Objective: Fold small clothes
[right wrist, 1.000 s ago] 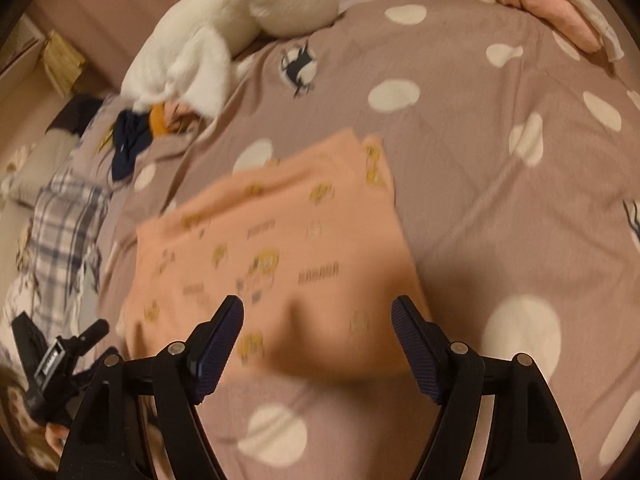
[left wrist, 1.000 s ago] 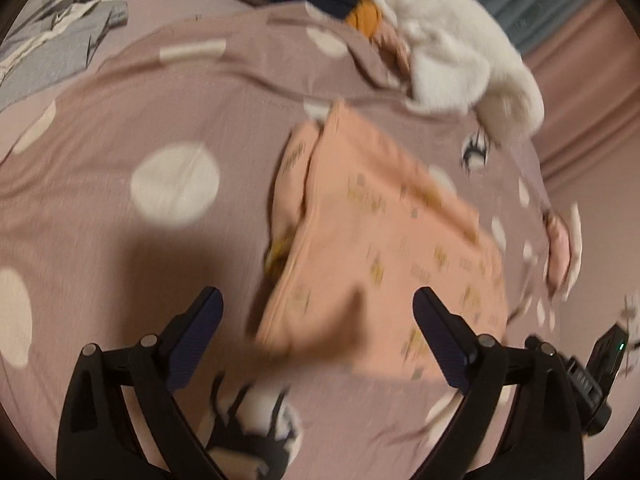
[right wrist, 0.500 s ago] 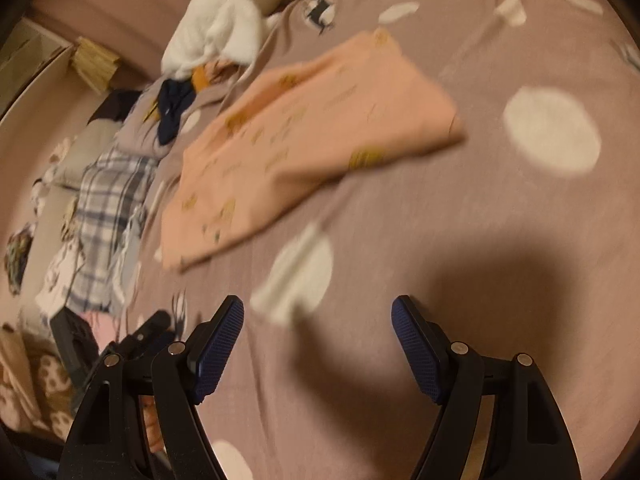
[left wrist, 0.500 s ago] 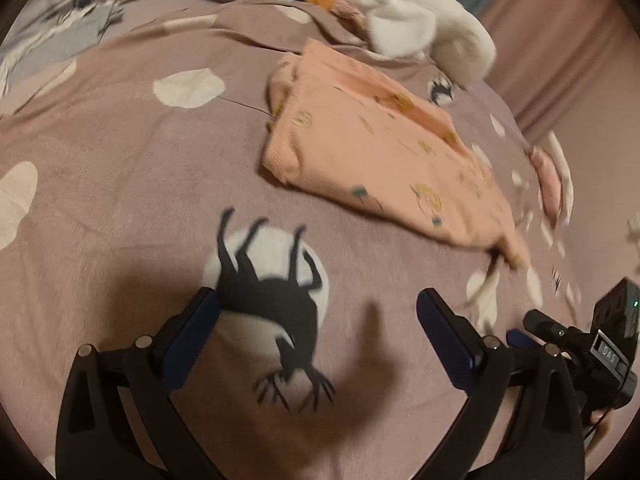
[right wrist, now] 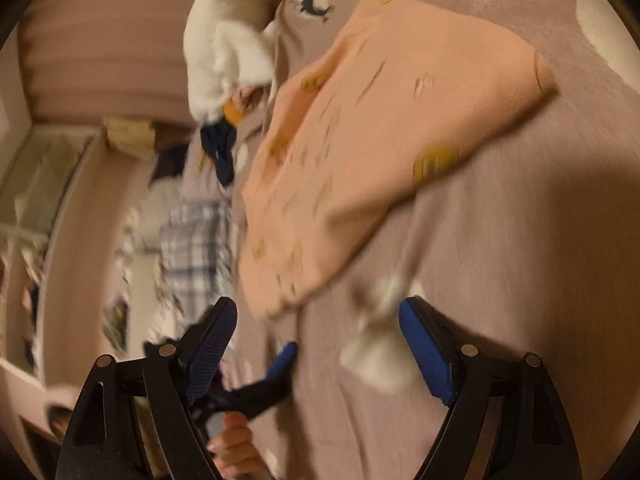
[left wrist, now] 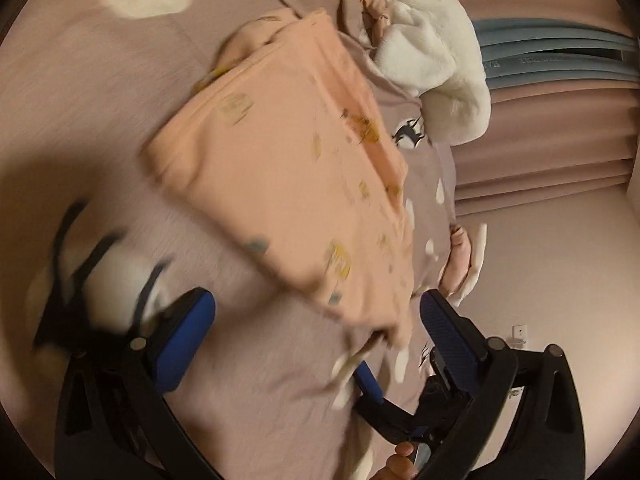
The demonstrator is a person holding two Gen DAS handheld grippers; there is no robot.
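Garment: we see a folded peach garment (left wrist: 288, 184) (right wrist: 384, 136) with small prints lying flat on the mauve bedspread (left wrist: 80, 112) (right wrist: 520, 280), white dots and a black animal print on it. Left gripper (left wrist: 316, 316) fingers wide apart, nothing between them, near corner of garment just ahead. Right gripper (right wrist: 316, 344) also spread, empty, near the garment's lower edge. We spot no containers. White fluffy item (left wrist: 436, 48) (right wrist: 232, 40) sits beyond the garment, dark cloth (right wrist: 220, 148) beside it, plaid fabric (right wrist: 196, 244) further left. Pink curtain (left wrist: 540, 136) behind the bed; both views motion-blurred
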